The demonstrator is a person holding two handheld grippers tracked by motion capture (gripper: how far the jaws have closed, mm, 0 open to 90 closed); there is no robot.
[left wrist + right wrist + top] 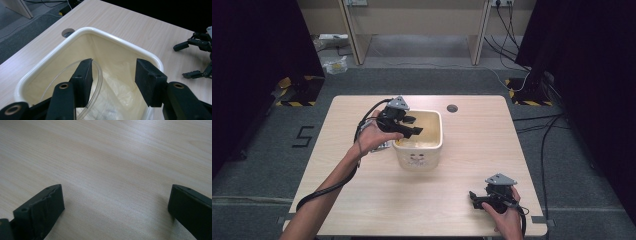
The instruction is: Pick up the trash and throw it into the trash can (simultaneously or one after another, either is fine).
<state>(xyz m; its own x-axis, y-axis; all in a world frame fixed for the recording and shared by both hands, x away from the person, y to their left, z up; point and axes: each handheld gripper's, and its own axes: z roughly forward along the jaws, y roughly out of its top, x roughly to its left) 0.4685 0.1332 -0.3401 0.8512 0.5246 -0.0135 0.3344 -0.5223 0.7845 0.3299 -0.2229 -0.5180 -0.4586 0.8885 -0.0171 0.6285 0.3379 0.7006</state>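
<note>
Left hand-held gripper parted midway; right hand-held gripper spread wide.

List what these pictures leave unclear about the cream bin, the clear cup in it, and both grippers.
- Cream plastic bin: its floor is hidden by its own walls in the high view and cut off by the bottom edge in the left gripper view.
- Clear plastic cup: its lower part is covered by the left gripper's fingers.
- Printed mark on the bin's front: too small in the high view.
- Right gripper: body cut off in its own view.
</note>
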